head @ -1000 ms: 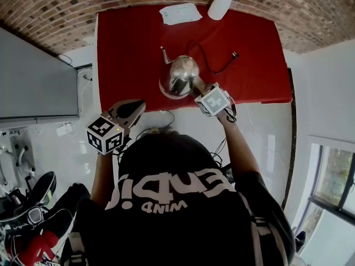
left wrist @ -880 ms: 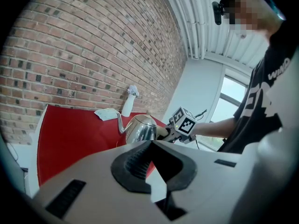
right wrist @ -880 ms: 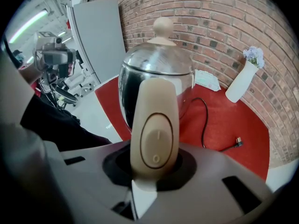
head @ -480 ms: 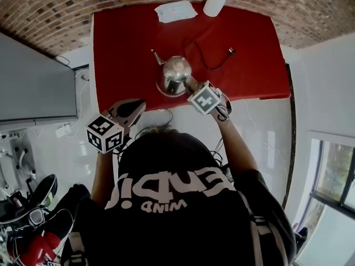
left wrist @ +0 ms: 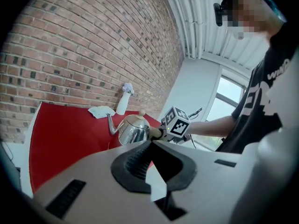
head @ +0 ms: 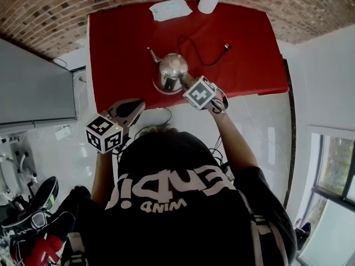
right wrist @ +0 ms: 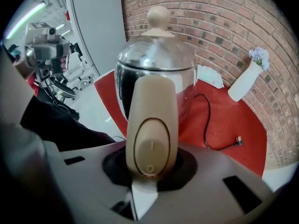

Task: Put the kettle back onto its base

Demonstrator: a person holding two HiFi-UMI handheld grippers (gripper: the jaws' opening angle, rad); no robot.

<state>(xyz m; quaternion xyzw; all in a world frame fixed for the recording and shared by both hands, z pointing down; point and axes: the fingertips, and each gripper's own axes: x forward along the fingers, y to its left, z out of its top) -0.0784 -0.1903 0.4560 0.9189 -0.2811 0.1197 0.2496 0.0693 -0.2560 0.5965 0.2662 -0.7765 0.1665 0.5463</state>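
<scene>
Right claw point(right wrist: 150, 174): I have it clamped on the kettle's beige handle point(right wrist: 152, 125), low down, just under the oval switch; it points steeply down from the near edge of the surface.
Left claw point(left wrist: 150, 143): closed with nothing in it. I hold it off the near-left edge of the surface, over the white floor and well apart from the kettle.
Kettle point(head: 171, 70): a shiny steel body standing upright, with a pale knob on the lid. It is near the middle of the red surface point(head: 125, 43), toward the near edge. The thin spout point(head: 151, 54) points away from my right claw, to the left in the head view.
Base: a rounded rim shows low around the kettle in the head view. I cannot tell whether that is the base or whether the kettle sits on it.
Cord point(head: 191, 43): black; it loops out from behind the kettle across the red cloth and ends in a loose plug point(head: 226, 46) lying on the surface.
Far edge: a white vase point(head: 208, 1) with small flowers stands against the brick wall, with a pale folded cloth point(head: 170, 9) to its left.
</scene>
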